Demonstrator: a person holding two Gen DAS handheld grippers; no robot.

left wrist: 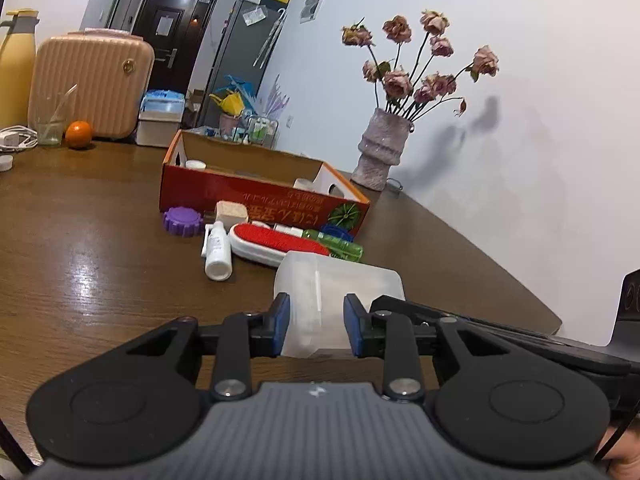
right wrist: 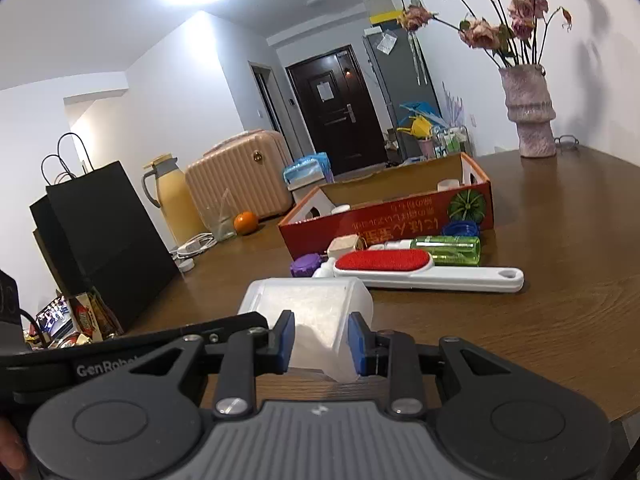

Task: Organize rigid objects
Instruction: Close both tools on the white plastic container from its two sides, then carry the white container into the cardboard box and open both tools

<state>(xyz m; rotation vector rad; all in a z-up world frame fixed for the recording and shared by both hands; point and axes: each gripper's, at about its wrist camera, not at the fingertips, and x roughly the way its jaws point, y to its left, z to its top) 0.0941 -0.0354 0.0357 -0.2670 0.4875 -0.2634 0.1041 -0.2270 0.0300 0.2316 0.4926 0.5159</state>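
Both sets of jaws are clamped on one translucent plastic container (left wrist: 340,284), the left gripper (left wrist: 316,326) and the right gripper (right wrist: 321,342) each pinching a wall of it between blue pads, holding it above the brown table (left wrist: 100,280). Its contents cannot be made out through the frosted walls. Ahead sits an open red cardboard box (right wrist: 384,220) — a couple of white items show inside, against its corners. Just before the box lie a red lint brush (right wrist: 424,270), a green bottle (right wrist: 448,249), a white bottle (left wrist: 218,250), a purple cap (left wrist: 183,221) and a blue cap (right wrist: 460,227). Bare tabletop stretches on the gripper side of these — the table edge runs near the wall by the vase (left wrist: 380,152).
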